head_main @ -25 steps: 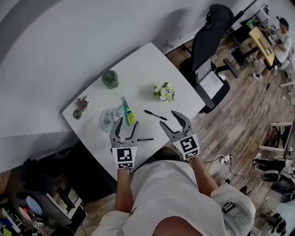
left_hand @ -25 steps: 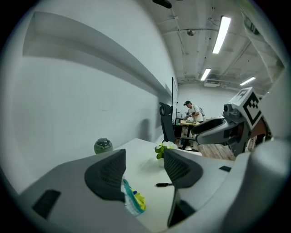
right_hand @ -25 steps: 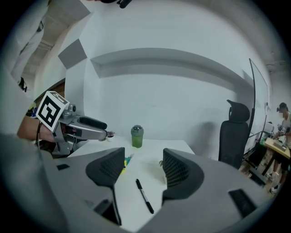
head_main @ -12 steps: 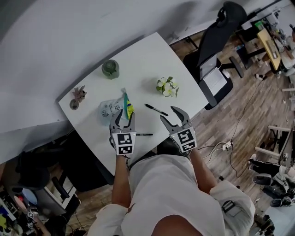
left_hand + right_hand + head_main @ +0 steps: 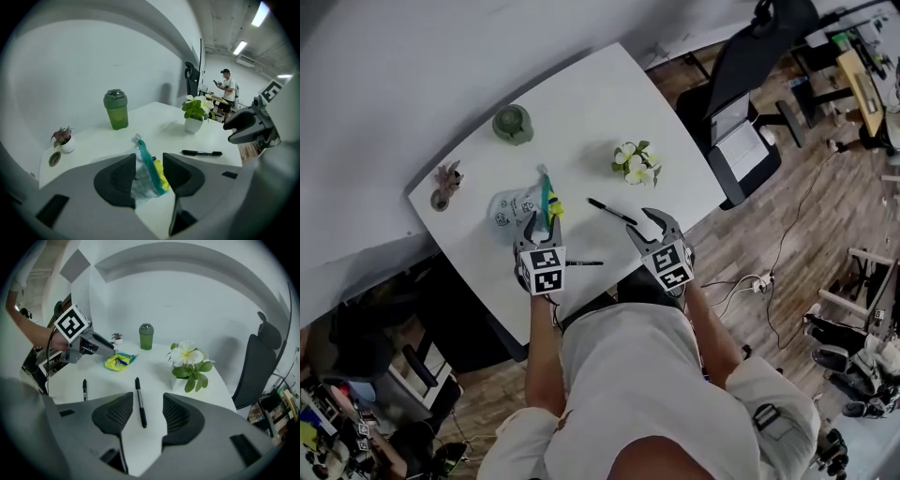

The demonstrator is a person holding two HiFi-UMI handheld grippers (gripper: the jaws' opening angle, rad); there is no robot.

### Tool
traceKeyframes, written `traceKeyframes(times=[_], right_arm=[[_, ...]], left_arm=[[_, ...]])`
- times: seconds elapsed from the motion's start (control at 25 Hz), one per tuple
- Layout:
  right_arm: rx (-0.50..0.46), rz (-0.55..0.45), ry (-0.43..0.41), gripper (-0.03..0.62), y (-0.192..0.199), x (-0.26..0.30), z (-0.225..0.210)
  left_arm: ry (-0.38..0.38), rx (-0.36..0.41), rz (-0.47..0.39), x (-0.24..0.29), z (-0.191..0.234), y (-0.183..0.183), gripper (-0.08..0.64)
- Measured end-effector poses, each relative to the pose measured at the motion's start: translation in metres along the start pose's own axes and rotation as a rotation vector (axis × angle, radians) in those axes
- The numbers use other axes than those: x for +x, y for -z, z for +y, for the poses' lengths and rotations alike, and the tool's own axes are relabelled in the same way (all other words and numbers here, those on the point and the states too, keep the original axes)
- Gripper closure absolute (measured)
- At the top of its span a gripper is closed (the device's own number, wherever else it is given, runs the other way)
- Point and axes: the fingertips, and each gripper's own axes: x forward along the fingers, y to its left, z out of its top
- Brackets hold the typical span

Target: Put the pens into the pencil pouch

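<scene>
Head view: the left gripper is hovering over the table's near edge, with the pouch at its 12 o'clock. The near pen is lying at 3 o'clock of its cube. The far pen is lying at 10 o'clock of the right gripper.

Left gripper view: the jaws, having just been closing, are standing half apart and holding nothing. The pouch, zip open, is showing between them without touching the pads. The far pen is at 3 o'clock.

Right gripper view: the jaws, also just closing, are gaping moderately and gripping nothing. The far pen is lying on the table between them, and the near pen is at 9 o'clock.
</scene>
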Motion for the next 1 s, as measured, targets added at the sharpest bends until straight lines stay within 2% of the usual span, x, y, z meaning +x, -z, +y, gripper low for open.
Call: traceKeyframes(times=[0.12,0.32,0.48,0.6,0.68,0.8,1.0], right_arm=[[-0.017,0.05,-0.038,0.422,0.016,0.012,0.003],[-0.036,0.122,-0.089,0.44,0.039,0.029,0.008],[-0.05,0.161,-0.099,0.482,0.052,0.04,0.008],[-0.05,0.187,-0.112,0.483,0.06,0.047,0.01],[-0.051,0.194,-0.131,0.49,0.063,0.049,0.013],[-0.064,0.198,-0.148,0.545,0.064,0.05,0.016],[-0.048,0.187,-0.154,0.546,0.058,0.047,0.018]], left_arm=[[-0.01,-0.003,0.018,0.008,0.003,0.002,0.387],[-0.021,-0.005,0.021,0.011,0.005,-0.002,0.383],[-0.027,-0.005,0.026,0.012,0.005,-0.002,0.379],[-0.023,-0.006,0.038,0.015,0.005,0.0,0.371],[-0.021,-0.01,0.049,0.017,0.004,0.002,0.367],[-0.025,-0.017,0.062,0.021,0.004,0.005,0.368],[-0.039,-0.015,0.108,0.027,0.006,0.012,0.407]])
